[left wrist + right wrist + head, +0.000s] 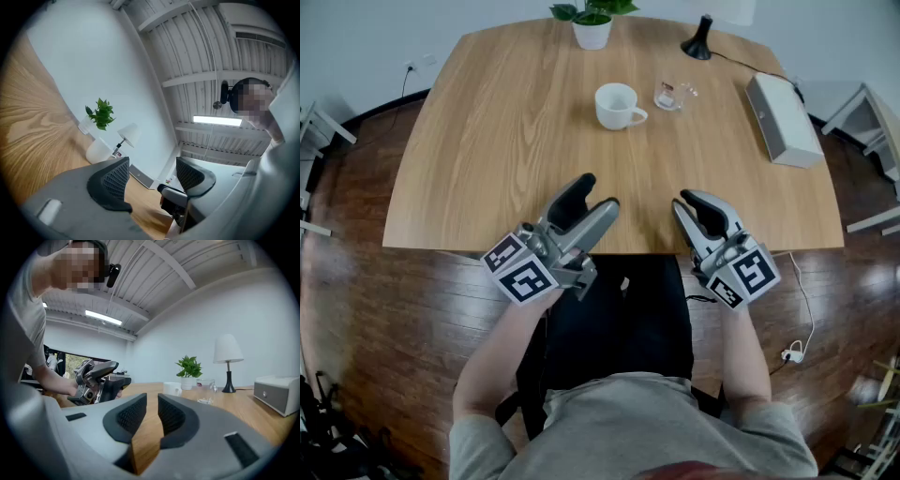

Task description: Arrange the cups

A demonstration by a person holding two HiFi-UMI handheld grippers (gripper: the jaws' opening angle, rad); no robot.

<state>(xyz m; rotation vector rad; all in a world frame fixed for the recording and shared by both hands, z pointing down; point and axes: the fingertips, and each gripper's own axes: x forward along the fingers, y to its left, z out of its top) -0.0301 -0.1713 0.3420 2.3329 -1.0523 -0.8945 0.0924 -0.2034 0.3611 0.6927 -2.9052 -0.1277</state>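
Observation:
A white mug (617, 105) stands near the table's far middle, and a clear glass cup (667, 95) stands just right of it. Both grippers hover over the near edge, well short of the cups. My left gripper (592, 195) is open with nothing between its pads; in the left gripper view (152, 176) it tilts upward, with the mug (98, 151) low ahead. My right gripper (689, 201) is shut and empty. In the right gripper view (151, 416) it points level across the table at the mug (172, 388) and glass cup (205, 389).
A potted plant (592, 28) and a black lamp base (699, 39) stand at the wooden table's (487, 169) far edge. A white box (783, 118) lies at the right. The person sits at the near edge, with dark wood floor around.

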